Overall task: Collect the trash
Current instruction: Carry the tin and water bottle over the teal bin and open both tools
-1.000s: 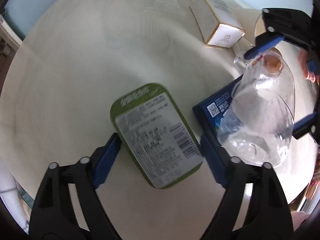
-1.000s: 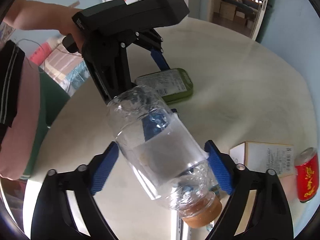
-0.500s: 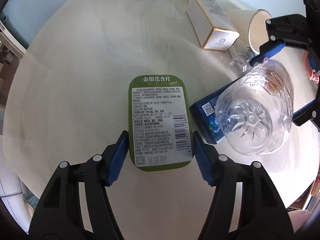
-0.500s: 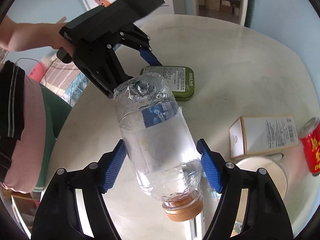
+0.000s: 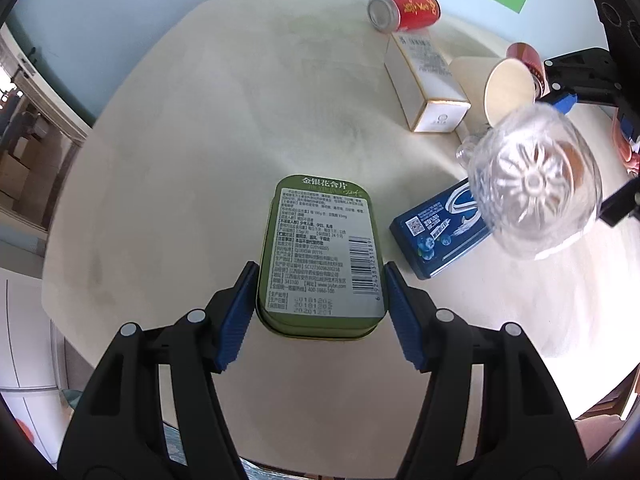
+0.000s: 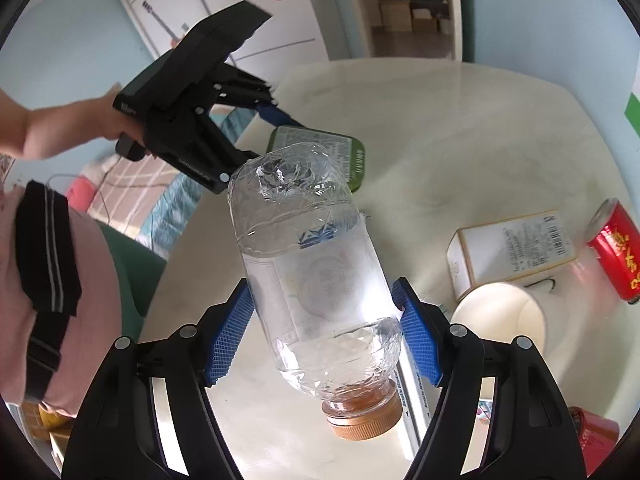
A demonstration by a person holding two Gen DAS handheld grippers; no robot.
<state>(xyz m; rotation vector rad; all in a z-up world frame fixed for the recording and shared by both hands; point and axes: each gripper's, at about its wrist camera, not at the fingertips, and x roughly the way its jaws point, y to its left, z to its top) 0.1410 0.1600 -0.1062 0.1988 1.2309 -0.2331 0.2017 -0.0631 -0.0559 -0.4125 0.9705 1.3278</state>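
A green tin (image 5: 322, 252) with a white printed label sits between my left gripper's (image 5: 320, 270) blue pads, which press on its long sides and hold it above the round cream table (image 5: 200, 160). In the right wrist view the same tin (image 6: 352, 152) shows behind the bottle, with the left gripper (image 6: 264, 136) in a person's hand. My right gripper (image 6: 324, 308) is shut on a clear plastic bottle (image 6: 316, 276), brown cap toward the camera. The left wrist view shows the bottle's base (image 5: 532, 184) at the right.
On the table lie a red can (image 5: 404, 10), a white carton (image 5: 428, 84), a tipped paper cup (image 5: 508, 92) with a second red can (image 5: 528, 60) behind it, and a blue box (image 5: 440, 236) under the bottle. A person in a pink top (image 6: 60, 272) stands at the left.
My left gripper closed on the green tin and raised it off the table. My right gripper closed on the bottle, lifted it and rolled, so its base now faces the left camera.
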